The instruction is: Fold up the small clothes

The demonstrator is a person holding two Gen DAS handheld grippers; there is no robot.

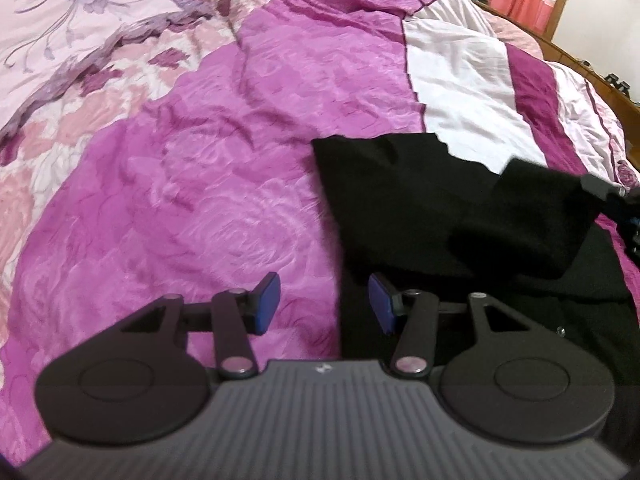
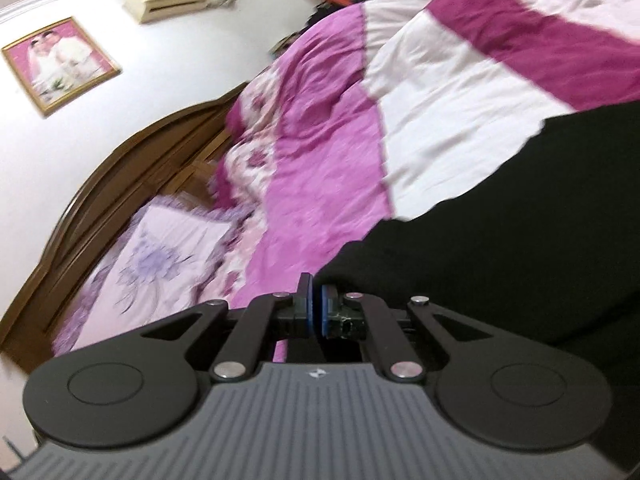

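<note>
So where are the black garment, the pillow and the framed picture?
Black garment [image 1: 420,200], left wrist view, its flat middle.
Pillow [image 2: 160,256], right wrist view, its flower print.
Framed picture [image 2: 60,64], right wrist view, its centre.

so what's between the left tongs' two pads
Nothing is gripped: in the left wrist view, only pink bedspread shows in the gap of the left tongs, beside the black garment.

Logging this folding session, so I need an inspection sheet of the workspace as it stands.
Surface: bedspread, magenta with white and floral bands, wrinkled.
Job's things: black garment on the bed, one part lifted at the right.
Clutter: nothing seen.
Grippers: left gripper open, empty, over the garment's edge; right gripper shut, grip on cloth unclear.
Cables: nothing seen.
Surroundings: wooden headboard, framed picture, air conditioner, pillow.
</note>
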